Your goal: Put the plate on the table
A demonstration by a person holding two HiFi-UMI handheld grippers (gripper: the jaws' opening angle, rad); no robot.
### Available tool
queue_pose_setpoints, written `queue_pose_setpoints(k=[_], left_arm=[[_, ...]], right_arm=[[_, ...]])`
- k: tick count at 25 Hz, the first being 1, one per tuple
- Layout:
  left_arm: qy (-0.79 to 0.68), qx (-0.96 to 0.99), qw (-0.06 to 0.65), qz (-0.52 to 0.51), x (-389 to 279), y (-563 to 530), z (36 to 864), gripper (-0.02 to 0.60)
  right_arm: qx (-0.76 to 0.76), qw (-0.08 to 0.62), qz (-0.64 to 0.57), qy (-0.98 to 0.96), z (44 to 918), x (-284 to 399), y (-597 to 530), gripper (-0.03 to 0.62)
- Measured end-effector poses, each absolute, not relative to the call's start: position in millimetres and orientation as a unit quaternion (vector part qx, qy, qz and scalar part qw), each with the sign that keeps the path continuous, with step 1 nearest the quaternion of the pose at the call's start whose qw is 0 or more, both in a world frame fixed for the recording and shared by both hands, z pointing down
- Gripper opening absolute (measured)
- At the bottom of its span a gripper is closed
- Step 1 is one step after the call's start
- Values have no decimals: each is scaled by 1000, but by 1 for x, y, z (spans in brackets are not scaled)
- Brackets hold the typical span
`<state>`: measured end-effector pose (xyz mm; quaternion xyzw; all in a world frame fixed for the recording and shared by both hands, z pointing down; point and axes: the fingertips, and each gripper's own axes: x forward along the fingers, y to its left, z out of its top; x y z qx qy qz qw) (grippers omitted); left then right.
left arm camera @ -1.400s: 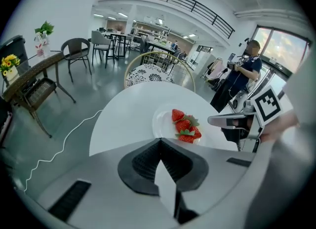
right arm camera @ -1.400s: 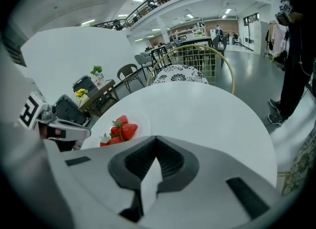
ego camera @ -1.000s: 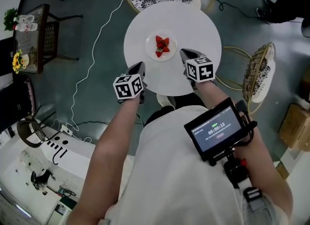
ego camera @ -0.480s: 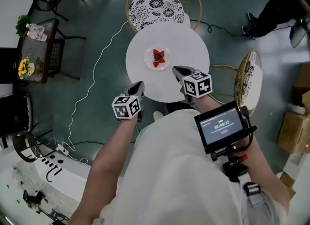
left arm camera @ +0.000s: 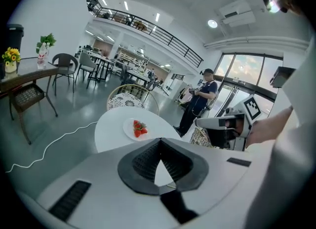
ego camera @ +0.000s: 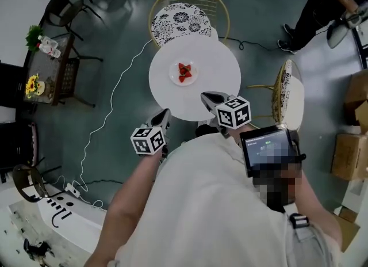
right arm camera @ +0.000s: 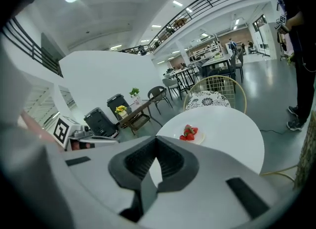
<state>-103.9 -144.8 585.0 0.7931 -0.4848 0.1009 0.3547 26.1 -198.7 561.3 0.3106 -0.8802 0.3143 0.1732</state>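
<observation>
- Two tools, both empty: your left hand-held gripper (ego camera: pixel 165 115) and right hand-held gripper (ego camera: pixel 207 96) each have their jaws pressed together with nothing between them.
- The plate (ego camera: pixel 174 76) sits near the middle of the round white desk (ego camera: pixel 218 67), well apart from both tools.
- From each tool the plate lies ahead and below. Your right is nearer, with its tip over the desk's near edge, while your left hangs off that edge above the floor.
- The plate is round, so no long axis matters.
- It carries a small heap of red strawberries (ego camera: pixel 184 71).
- By this layout, the placing looks done.
</observation>
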Motion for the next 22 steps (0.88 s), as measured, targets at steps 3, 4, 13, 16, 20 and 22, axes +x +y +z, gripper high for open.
queue_pose_setpoints(k=[3, 4, 13, 16, 20, 22], left_arm=[[-479, 799, 350, 97, -99, -111, 578, 5], [-476, 802, 349, 96, -98, -98, 575, 5], [-447, 824, 331, 105, -84, -76, 569, 5], [-440, 828, 330, 106, -81, -77, 570, 5], [-442, 826, 332, 109, -81, -76, 573, 5], [-443, 825, 332, 110, -82, -75, 574, 5]], right_arm=[[314, 168, 307, -883, 551, 29, -165, 5], [316, 166, 305, -883, 547, 31, -152, 6], [334, 148, 305, -879, 548, 37, -121, 6], [337, 146, 304, -879, 553, 38, -120, 5], [334, 149, 307, -879, 557, 37, -117, 5], [330, 150, 308, -879, 559, 35, -115, 5]])
